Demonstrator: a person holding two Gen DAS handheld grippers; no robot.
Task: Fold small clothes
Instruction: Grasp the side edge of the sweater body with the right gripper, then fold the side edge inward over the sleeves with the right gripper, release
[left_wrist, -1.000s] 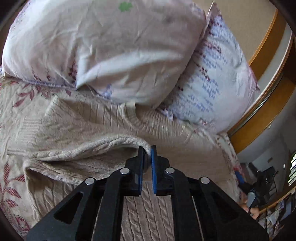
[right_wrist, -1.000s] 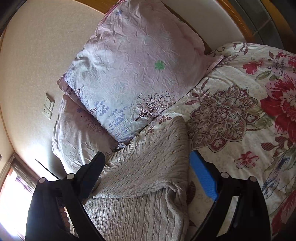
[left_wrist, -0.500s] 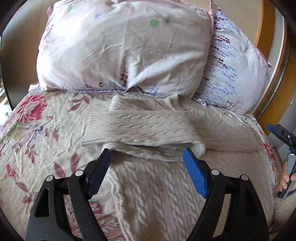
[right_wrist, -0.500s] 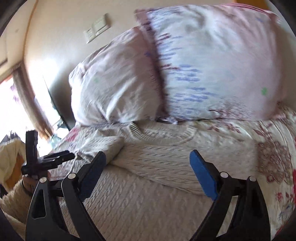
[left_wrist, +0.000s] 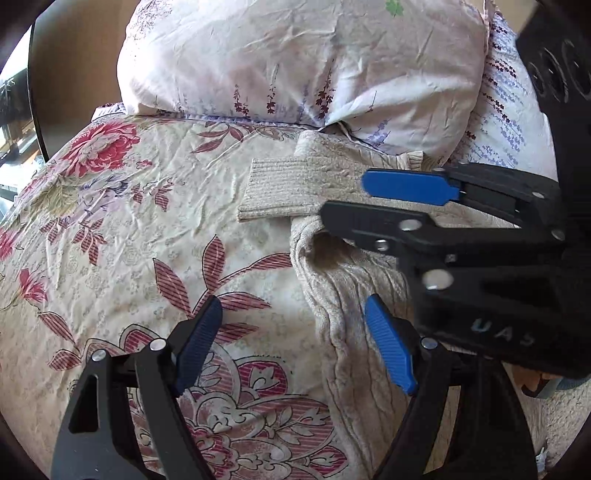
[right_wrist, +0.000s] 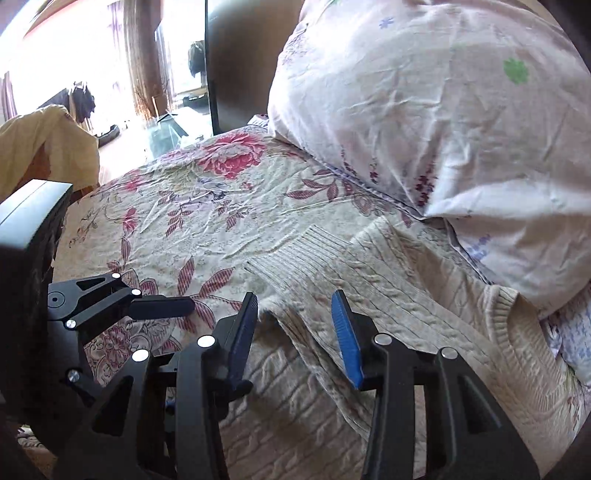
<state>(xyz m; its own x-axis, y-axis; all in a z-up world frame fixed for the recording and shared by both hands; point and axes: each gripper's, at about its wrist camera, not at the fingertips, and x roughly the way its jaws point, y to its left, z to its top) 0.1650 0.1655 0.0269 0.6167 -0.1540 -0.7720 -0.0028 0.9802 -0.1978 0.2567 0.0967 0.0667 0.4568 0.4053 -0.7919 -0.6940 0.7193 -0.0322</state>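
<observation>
Nearest, the left gripper (left_wrist: 291, 339) hangs released, with nothing in it; one pad is over the floral bedspread (left_wrist: 147, 229) and the other over the side edge of the sweater. The right gripper (right_wrist: 295, 328) has just been closing its jaws. The folded edge of the cable-knit sweater (right_wrist: 388, 295) lies between its pads, but there is a gap on both sides, so I judge that it does not pinch the cloth yet.

The beige sweater lies flat on the bedspread near the head of the bed, and its collar is just beside the pillows (right_wrist: 443, 110). One sleeve is folded across the chest, and its ribbed cuff (left_wrist: 277, 192) sticks out over the side edge of the body.

The knit looks thick, soft and a little heavy. I think it will sag and stretch when it is lifted by one point, but it is not slippery. A good place to hold is the doubled fold of the shoulder or the ribbed cuff, where the cloth is firmer
</observation>
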